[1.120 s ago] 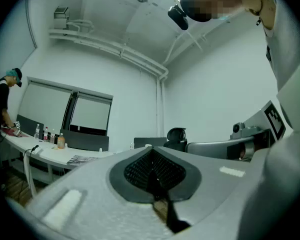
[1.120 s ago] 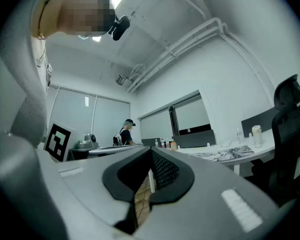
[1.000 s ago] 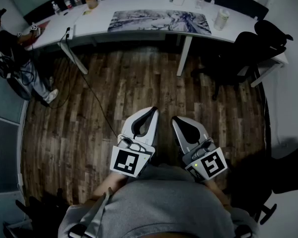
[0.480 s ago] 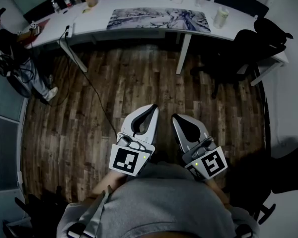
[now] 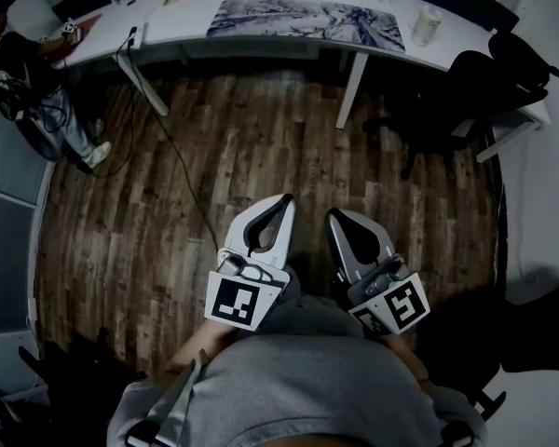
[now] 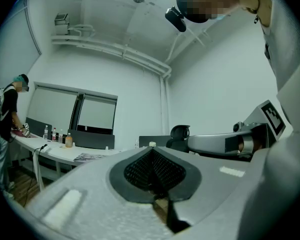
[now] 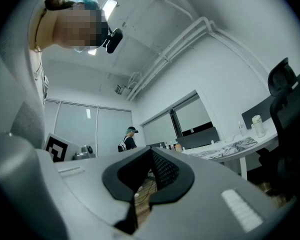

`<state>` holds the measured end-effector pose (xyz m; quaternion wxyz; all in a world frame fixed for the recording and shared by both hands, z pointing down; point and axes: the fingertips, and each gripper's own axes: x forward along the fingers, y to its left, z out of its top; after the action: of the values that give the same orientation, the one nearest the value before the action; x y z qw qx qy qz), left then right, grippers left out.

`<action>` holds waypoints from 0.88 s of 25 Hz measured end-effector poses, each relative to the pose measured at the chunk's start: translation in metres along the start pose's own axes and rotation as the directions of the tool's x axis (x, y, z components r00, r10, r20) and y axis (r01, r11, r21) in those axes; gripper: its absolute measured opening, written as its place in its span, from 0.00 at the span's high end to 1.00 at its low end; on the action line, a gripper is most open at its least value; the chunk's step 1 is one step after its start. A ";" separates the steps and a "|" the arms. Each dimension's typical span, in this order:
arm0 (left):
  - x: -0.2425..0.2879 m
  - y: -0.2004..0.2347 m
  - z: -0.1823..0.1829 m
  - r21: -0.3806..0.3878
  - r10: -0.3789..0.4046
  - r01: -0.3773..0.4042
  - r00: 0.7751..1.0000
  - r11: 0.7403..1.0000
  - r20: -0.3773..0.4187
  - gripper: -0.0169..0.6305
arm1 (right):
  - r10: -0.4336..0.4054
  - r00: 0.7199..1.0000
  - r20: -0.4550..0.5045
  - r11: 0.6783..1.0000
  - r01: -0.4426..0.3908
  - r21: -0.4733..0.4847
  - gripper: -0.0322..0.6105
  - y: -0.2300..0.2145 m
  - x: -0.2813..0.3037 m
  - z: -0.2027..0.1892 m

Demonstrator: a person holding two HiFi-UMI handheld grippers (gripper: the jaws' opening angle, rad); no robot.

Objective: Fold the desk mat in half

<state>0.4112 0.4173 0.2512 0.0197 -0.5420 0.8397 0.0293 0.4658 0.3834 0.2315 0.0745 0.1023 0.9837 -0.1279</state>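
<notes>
Lying flat, desk mat (image 5: 307,19) lengthwise along the desk (image 5: 182,21).

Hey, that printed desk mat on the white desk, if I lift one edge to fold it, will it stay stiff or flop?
Probably floppy: the desk mat lies thin and flat on the desk, so a lifted edge should droop. It is long, so held at one spot it would likely sag. On the smooth white top it may also slide.
</notes>
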 end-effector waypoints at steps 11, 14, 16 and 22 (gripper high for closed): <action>0.014 0.020 -0.006 -0.008 0.014 -0.014 1.000 1.000 0.012 0.98 | 0.035 0.999 -0.010 0.998 -0.036 -0.051 0.95 -0.006 0.023 -0.005; 0.034 0.028 -0.007 -0.011 0.000 0.000 1.000 1.000 0.015 0.98 | 0.021 1.000 -0.007 0.998 -0.022 -0.064 0.95 -0.024 0.036 -0.002; 0.051 0.039 -0.005 -0.012 -0.006 0.007 1.000 1.000 0.024 0.98 | 0.013 1.000 -0.003 0.997 -0.013 -0.072 0.95 -0.037 0.049 0.001; 0.101 0.075 -0.006 -0.013 -0.031 0.031 0.999 0.999 0.032 0.98 | -0.013 1.000 0.002 0.996 0.013 -0.091 0.95 -0.076 0.091 0.003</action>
<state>0.3014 0.3554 0.2524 0.0300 -0.5546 0.8305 0.0434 0.3610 0.3273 0.2307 0.0788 0.0924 0.9891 -0.0836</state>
